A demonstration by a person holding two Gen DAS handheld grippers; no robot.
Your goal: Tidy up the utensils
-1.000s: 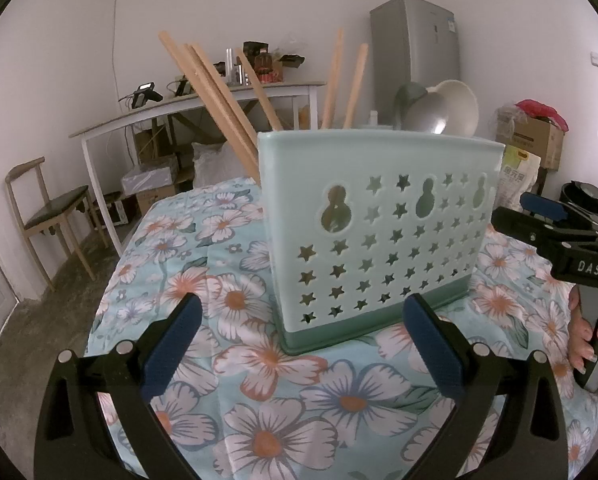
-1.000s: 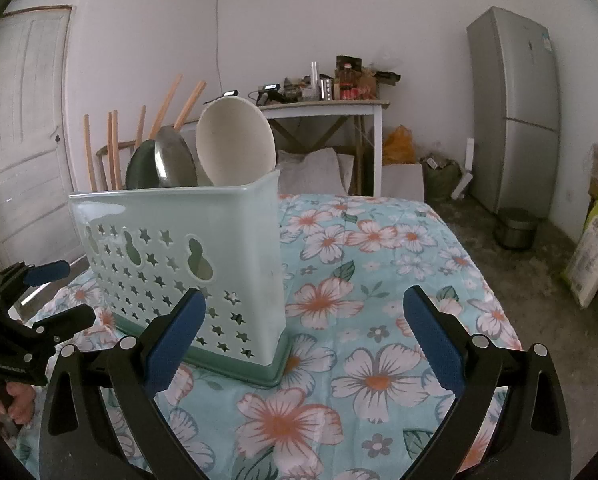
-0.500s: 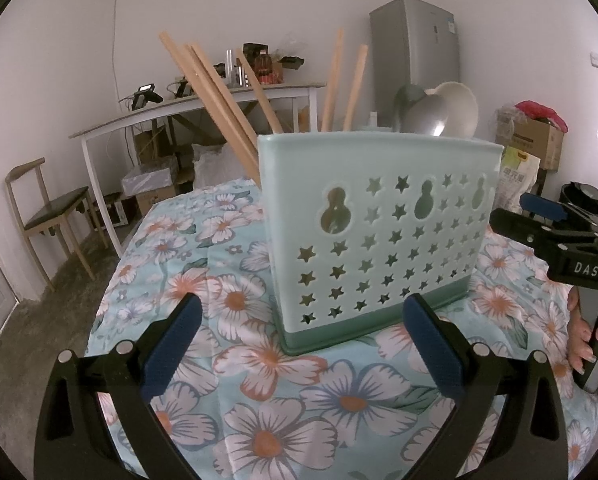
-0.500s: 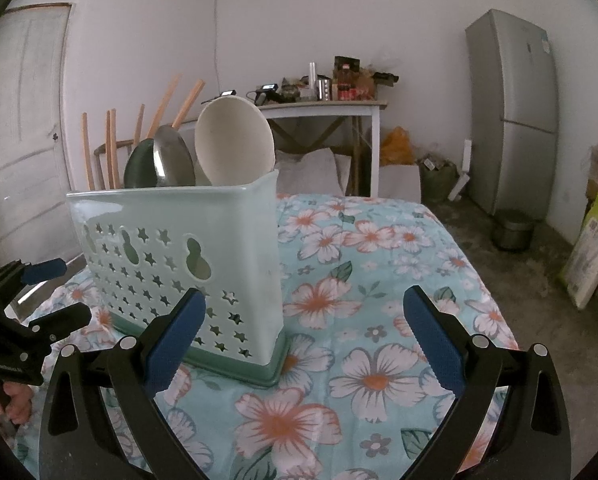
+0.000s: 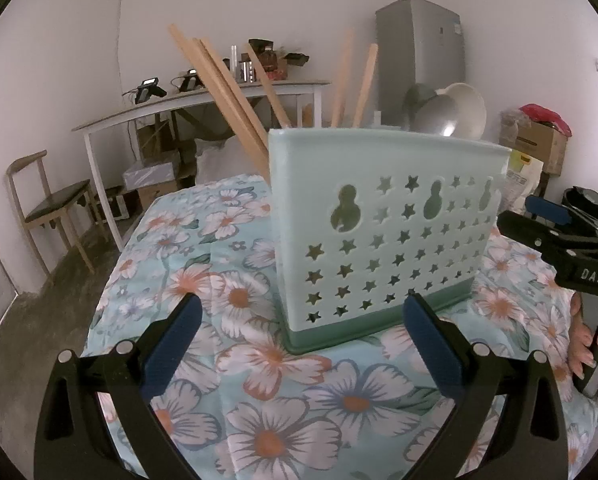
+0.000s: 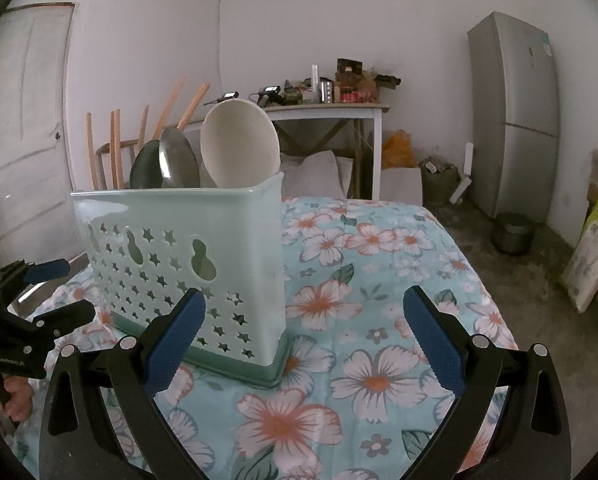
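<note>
Though both the left claw point(image 5: 297, 338) and right claw point(image 6: 305, 330) gape empty, the light, stiff plastic holder point(image 5: 383, 232) looks top-heavy with chopsticks point(image 5: 223, 84) and spoons point(image 6: 219, 152), best gripped by its rim.

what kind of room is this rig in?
Likely a lived-in home room, part kitchen, part storage: a grey fridge, a cluttered white side table, cardboard boxes, and the utensil caddy on a floral cloth.

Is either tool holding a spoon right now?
No: both the left tool and right tool are open and empty; the spoons stand in the holder.
</note>
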